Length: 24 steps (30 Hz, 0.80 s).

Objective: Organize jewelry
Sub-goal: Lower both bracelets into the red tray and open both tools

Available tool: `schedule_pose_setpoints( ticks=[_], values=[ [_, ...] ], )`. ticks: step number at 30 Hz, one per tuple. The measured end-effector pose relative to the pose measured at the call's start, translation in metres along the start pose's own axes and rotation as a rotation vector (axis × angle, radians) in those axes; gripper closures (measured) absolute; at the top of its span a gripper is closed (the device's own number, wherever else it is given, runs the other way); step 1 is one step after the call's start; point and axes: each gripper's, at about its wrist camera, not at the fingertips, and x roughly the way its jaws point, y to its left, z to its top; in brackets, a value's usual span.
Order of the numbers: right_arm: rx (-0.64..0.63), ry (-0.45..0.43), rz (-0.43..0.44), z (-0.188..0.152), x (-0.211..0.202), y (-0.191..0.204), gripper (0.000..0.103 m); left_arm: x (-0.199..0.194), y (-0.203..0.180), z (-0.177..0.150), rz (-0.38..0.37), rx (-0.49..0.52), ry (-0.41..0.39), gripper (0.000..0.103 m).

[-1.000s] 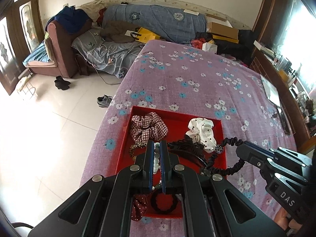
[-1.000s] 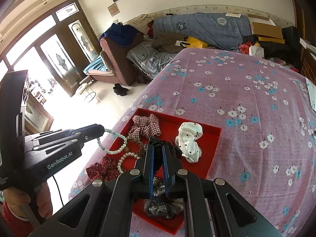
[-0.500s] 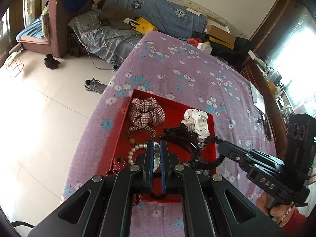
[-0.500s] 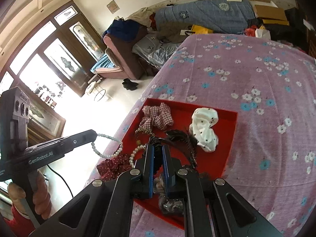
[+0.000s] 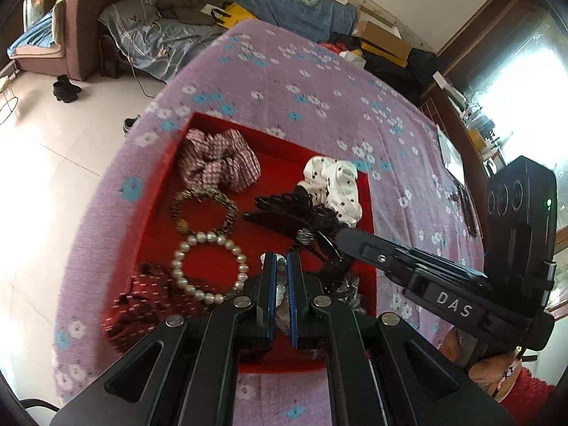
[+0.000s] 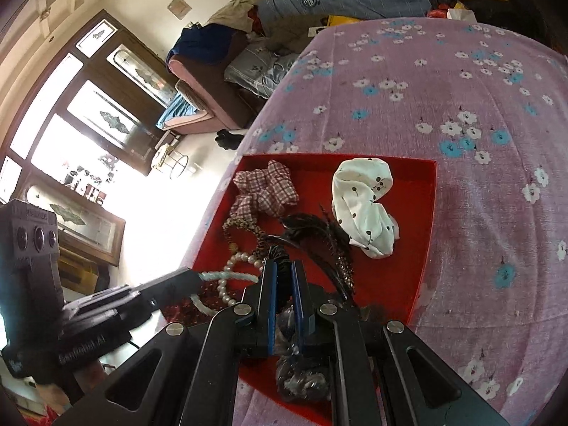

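A red tray (image 5: 284, 156) (image 6: 424, 220) lies on the purple flowered bed. In it are a plaid scrunchie (image 5: 220, 165) (image 6: 264, 188), a white dotted scrunchie (image 5: 332, 184) (image 6: 365, 206), a leopard bracelet (image 5: 204, 209), a pearl bracelet (image 5: 207, 266) and a dark red scrunchie (image 5: 142, 305). My left gripper (image 5: 280, 259) is shut on a pale green bead bracelet (image 6: 230, 277) low over the tray. My right gripper (image 6: 283, 266) is shut on a black coiled hair tie (image 5: 333, 266), beside a black feathered hair clip (image 5: 284, 220) (image 6: 312, 230).
The bed's left edge drops to a white tiled floor (image 5: 46, 163). A sofa with blankets (image 5: 142, 25) and boxes (image 5: 383, 35) stand beyond the bed. A glass-door cabinet (image 6: 88, 113) is at the far left. A dark glittery hair piece (image 6: 301, 380) lies at the tray's near edge.
Both grippers have come down closer to the tray, still shut on the bead bracelet and the black hair tie. The tray now fills more of each view.
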Motion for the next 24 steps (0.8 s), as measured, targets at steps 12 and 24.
schedule_pose_setpoints(
  ticks=[12,24],
  values=[
    [-0.038,0.021,-0.126,0.013,0.033,-0.011,0.093,0.023,0.003,0.004,0.051,0.011,0.015,0.098],
    [-0.046,0.003,-0.123,0.011,0.017,-0.012,0.093,0.031,0.001,0.011,0.051,0.005,0.022,0.098]
  ],
)
